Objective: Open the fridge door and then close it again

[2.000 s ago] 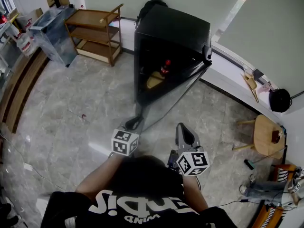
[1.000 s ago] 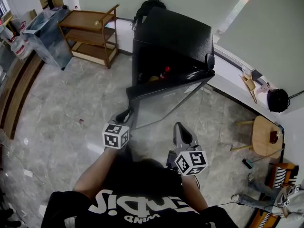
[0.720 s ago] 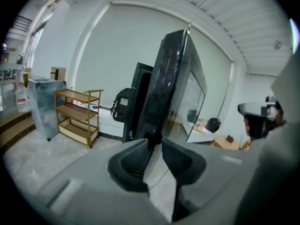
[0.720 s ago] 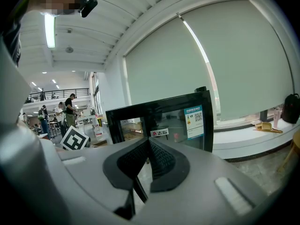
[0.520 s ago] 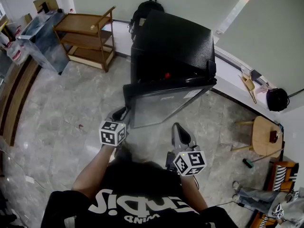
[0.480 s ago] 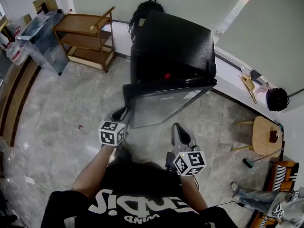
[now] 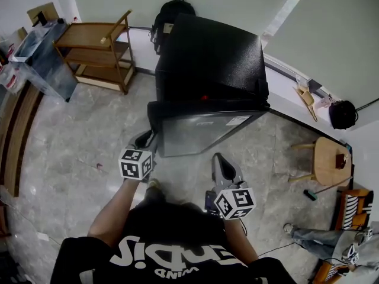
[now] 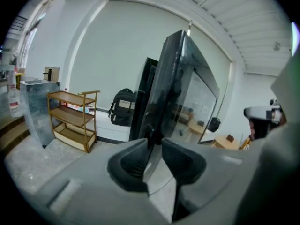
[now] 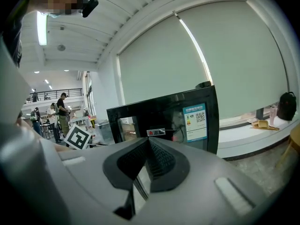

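Observation:
The black fridge (image 7: 207, 58) stands against the back wall, and its glass door (image 7: 201, 132) is only a narrow gap from shut. A red item (image 7: 204, 97) shows through that gap. My left gripper (image 7: 145, 139) is shut on the door's free left edge; in the left gripper view that edge (image 8: 161, 107) runs up from between the jaws (image 8: 154, 146). My right gripper (image 7: 218, 159) hangs in front of the door, shut and empty. In the right gripper view its tips (image 9: 148, 142) meet, with the door's front and its stickers (image 9: 194, 121) behind them.
A wooden shelf trolley (image 7: 98, 52) and a clear bin (image 7: 44, 58) stand left of the fridge, with a backpack (image 7: 169, 10) behind it. A round wooden stool (image 7: 328, 161) and a black bag (image 7: 342, 114) are at the right. Marble floor lies all around.
The fridge door has swung from wide open to nearly shut. My left gripper, still on its edge, moved left with it. The right gripper drifted slightly.

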`<move>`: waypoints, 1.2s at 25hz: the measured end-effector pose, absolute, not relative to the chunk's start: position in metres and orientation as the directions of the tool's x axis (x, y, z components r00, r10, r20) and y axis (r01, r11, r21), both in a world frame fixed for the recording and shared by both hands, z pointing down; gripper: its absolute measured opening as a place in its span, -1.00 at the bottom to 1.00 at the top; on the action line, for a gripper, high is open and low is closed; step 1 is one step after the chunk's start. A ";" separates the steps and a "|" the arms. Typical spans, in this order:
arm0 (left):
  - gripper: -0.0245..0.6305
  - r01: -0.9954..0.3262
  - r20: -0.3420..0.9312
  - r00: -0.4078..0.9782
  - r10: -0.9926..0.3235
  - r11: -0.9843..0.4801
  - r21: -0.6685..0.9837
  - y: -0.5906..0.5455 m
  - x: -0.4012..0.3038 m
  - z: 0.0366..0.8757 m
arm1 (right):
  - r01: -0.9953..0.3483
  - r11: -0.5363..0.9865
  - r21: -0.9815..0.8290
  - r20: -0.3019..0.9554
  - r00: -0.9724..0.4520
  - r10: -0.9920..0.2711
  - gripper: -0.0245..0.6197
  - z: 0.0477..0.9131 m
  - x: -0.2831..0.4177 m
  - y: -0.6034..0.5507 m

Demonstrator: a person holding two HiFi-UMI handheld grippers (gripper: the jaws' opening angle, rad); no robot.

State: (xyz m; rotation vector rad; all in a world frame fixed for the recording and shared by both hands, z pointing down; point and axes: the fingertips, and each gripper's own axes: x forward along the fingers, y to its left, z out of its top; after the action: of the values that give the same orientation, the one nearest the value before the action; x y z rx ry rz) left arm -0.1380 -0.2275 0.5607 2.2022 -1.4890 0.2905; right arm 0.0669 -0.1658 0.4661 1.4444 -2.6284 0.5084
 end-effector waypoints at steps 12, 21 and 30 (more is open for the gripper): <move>-0.65 -0.902 0.416 0.424 -0.805 -0.334 0.273 -0.283 -0.151 0.561 | -0.869 0.429 -0.246 0.258 -0.486 -0.835 -0.93 0.467 0.057 -0.197; -0.65 -0.902 0.412 0.425 -0.806 -0.337 0.271 -0.315 -0.154 0.562 | -0.880 0.406 -0.248 0.259 -0.463 -0.847 -0.93 0.468 0.055 -0.216; -0.67 -0.901 0.413 0.425 -0.805 -0.334 0.276 -0.339 -0.155 0.563 | -0.890 0.385 -0.245 0.270 -0.444 -0.854 -0.93 0.471 0.062 -0.225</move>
State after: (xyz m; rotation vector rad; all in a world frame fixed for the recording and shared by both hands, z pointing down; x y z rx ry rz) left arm -0.1554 -0.3389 0.5633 2.2226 -1.4437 0.2779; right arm 0.0624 -0.2250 0.4708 1.5992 -2.5297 0.5443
